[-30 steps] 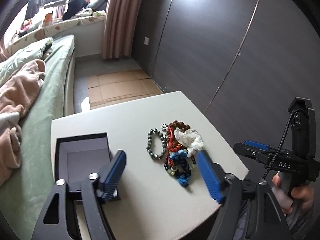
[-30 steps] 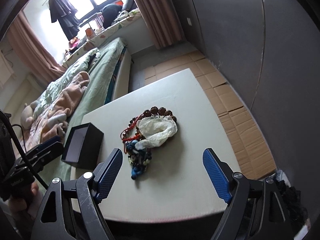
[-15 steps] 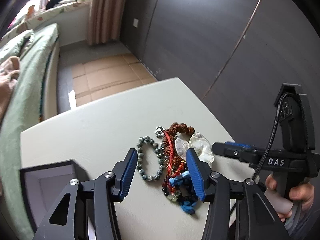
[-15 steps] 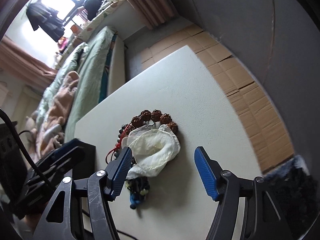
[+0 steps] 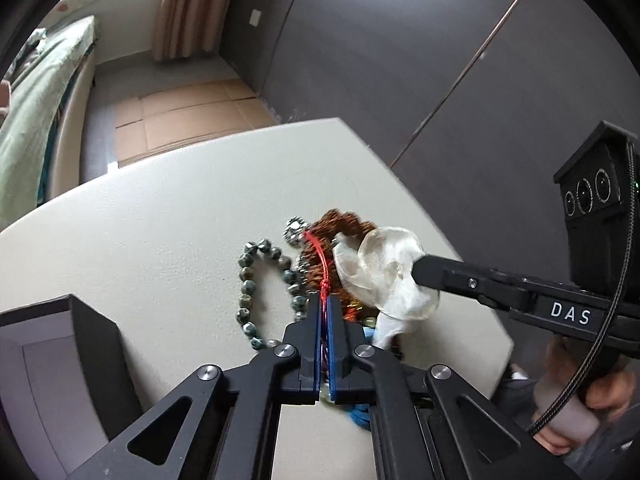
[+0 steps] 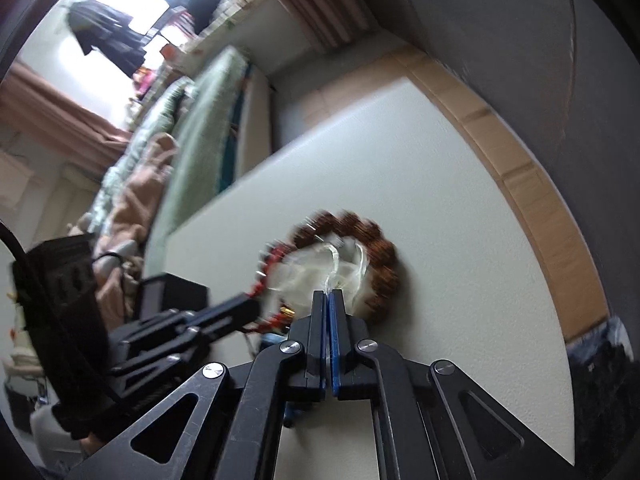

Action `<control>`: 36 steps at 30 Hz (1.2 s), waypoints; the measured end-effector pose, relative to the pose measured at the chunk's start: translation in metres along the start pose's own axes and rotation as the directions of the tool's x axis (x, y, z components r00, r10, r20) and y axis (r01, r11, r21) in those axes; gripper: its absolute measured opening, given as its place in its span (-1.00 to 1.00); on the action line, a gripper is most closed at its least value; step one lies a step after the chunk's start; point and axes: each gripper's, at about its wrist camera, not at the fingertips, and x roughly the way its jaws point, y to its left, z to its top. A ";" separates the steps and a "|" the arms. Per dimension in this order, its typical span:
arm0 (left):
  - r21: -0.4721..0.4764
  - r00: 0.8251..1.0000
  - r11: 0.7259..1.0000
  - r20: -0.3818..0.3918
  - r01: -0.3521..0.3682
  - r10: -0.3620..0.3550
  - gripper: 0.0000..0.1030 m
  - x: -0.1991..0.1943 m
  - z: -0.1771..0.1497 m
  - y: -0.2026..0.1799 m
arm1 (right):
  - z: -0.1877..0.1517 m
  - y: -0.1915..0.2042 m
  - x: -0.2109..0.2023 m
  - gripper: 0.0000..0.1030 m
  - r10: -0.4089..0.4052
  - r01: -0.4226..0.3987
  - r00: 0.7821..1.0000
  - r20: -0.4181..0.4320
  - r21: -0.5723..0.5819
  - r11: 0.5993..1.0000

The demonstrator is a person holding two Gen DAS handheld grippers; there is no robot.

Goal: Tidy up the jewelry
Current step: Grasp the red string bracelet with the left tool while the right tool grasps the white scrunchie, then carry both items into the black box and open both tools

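Note:
A heap of jewelry lies on the white table [image 5: 160,240]: a grey-green bead bracelet [image 5: 250,280], a brown bead bracelet [image 5: 340,222], a red cord [image 5: 320,260], blue pieces, and a sheer white pouch [image 5: 380,272]. My left gripper [image 5: 325,300] is shut on the red cord. My right gripper [image 6: 329,294] is shut on the white pouch [image 6: 320,276], which lies inside the brown bracelet [image 6: 380,252]. The right gripper also shows in the left wrist view [image 5: 420,270], its tip at the pouch.
An open dark jewelry box [image 5: 60,352] stands at the table's near left; it also shows in the right wrist view [image 6: 172,292]. A bed [image 6: 192,140] runs along the far side. Dark wardrobe doors [image 5: 400,60] stand to the right. Cardboard [image 5: 180,116] covers the floor.
Both grippers have moved down into the heap and shut, the left on the red cord, the right on the white pouch. Both were open a second ago.

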 end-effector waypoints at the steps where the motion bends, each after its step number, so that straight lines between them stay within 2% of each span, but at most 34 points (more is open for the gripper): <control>1: 0.009 1.000 1.000 0.020 -0.005 0.004 -0.97 -0.008 -0.001 -0.001 | 0.000 0.002 -0.005 -0.94 0.012 -0.011 1.000 0.022 -0.008 1.000; 7: 0.022 0.993 1.000 0.121 -0.003 0.000 -0.97 -0.052 0.005 -0.006 | 0.003 0.024 -0.029 -0.94 0.112 -0.104 0.983 0.144 -0.061 0.993; 11: 0.041 0.981 0.999 0.192 -0.014 0.006 -0.97 -0.080 0.010 -0.009 | 0.004 0.037 -0.036 -0.94 0.178 -0.164 0.966 0.186 -0.091 0.982; 14: 0.016 0.972 1.000 0.237 -0.013 0.009 -0.97 -0.104 0.009 -0.003 | 0.003 0.050 -0.035 -0.94 0.236 -0.218 0.953 0.193 -0.108 0.970; 23: -0.126 0.934 0.989 0.340 -0.073 0.112 -0.97 -0.159 -0.007 0.039 | -0.001 0.101 -0.007 -0.93 0.395 -0.378 0.908 0.139 -0.133 0.916; 30: -0.192 0.910 0.976 0.378 -0.103 0.170 -0.97 -0.175 -0.018 0.061 | -0.014 0.148 0.026 -0.93 0.474 -0.459 0.878 0.060 -0.169 0.872; 33: -0.223 0.907 0.969 0.379 -0.106 0.186 -0.97 -0.180 -0.025 0.071 | -0.021 0.164 0.041 -0.93 0.478 -0.466 0.878 0.024 -0.180 0.866; 35: -0.245 0.904 0.962 0.375 -0.120 0.208 -0.97 -0.182 -0.027 0.080 | -0.022 0.173 0.055 -0.92 0.448 -0.441 0.894 -0.003 -0.181 0.879; 36: -0.253 0.904 0.959 0.370 -0.124 0.215 -0.97 -0.181 -0.027 0.083 | -0.022 0.175 0.059 -0.79 0.431 -0.428 0.902 -0.023 -0.177 0.886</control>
